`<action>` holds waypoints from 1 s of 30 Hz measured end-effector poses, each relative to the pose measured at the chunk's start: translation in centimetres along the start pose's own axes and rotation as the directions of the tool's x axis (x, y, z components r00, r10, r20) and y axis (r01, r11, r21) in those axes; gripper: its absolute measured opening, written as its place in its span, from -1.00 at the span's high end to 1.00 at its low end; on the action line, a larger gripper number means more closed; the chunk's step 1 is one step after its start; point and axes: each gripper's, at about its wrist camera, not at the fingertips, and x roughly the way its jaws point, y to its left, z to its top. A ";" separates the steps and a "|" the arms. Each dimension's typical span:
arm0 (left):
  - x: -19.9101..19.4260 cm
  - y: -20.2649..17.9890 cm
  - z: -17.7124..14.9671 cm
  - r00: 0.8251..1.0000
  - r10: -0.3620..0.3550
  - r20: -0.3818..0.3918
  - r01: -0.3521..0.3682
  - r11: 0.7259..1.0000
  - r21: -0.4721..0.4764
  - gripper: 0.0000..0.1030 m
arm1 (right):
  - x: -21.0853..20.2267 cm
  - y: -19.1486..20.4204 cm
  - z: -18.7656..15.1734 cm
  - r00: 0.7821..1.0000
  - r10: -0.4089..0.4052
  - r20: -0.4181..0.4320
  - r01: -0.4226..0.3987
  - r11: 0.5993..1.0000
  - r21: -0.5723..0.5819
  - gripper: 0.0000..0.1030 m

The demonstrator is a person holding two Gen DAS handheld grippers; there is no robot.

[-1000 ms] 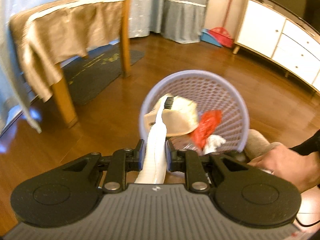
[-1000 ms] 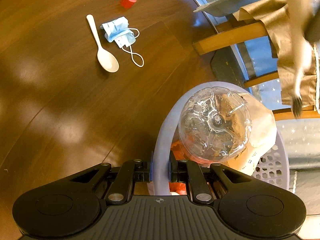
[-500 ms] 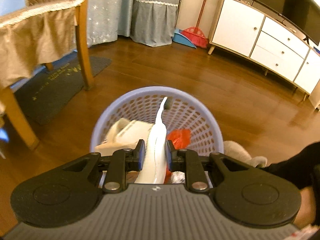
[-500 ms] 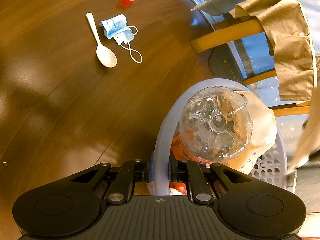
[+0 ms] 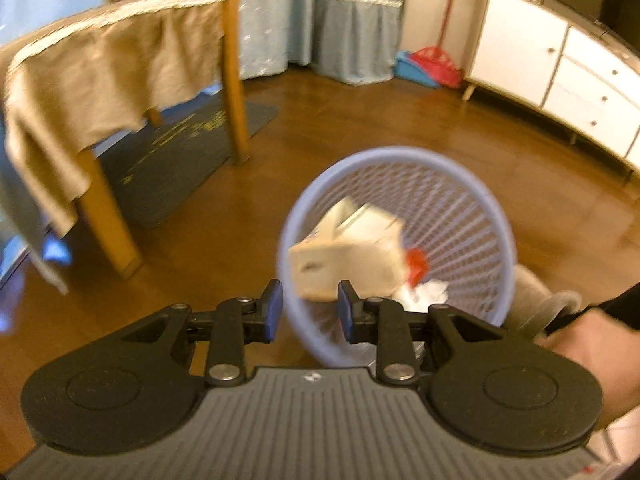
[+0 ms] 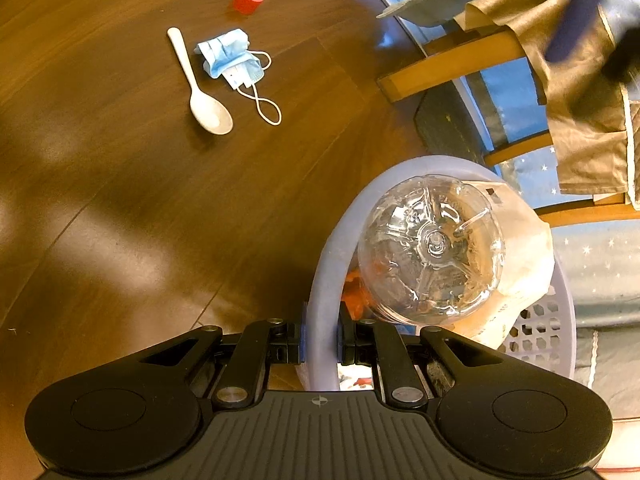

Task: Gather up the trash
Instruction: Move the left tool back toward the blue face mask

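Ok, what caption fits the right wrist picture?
Right gripper holds the basket rim; spoon, mask and cap wait on the floor.

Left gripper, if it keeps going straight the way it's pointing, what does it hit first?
Probably the near rim of the lavender basket, then the beige box inside. The left gripper is opening with nothing held; the blur makes depth uncertain.

The left wrist view looks steeply down past its tongs (image 5: 308, 306) into the basket (image 5: 496, 216) from close above, with the room beyond. The right wrist view looks down from the basket (image 6: 332, 248) rim across the floor (image 6: 120, 200). Both share the basket.
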 end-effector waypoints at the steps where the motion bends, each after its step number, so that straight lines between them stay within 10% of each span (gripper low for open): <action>1: -0.3 0.6 -0.4 1.000 0.014 -0.004 -0.014 1.000 0.000 0.54 | 0.0 0.0 0.0 1.000 0.001 -0.001 -0.001 1.000 0.000 0.81; 14: -2.6 4.7 -4.8 0.993 0.103 -0.063 -0.106 0.994 -0.040 0.46 | 0.1 -0.1 0.2 1.000 0.007 -0.005 -0.007 1.000 0.004 0.81; 30: -2.7 7.2 -8.8 0.980 0.150 -0.128 -0.156 0.987 -0.042 -0.45 | 0.2 0.1 0.9 1.000 0.011 -0.008 -0.011 1.000 -0.004 0.81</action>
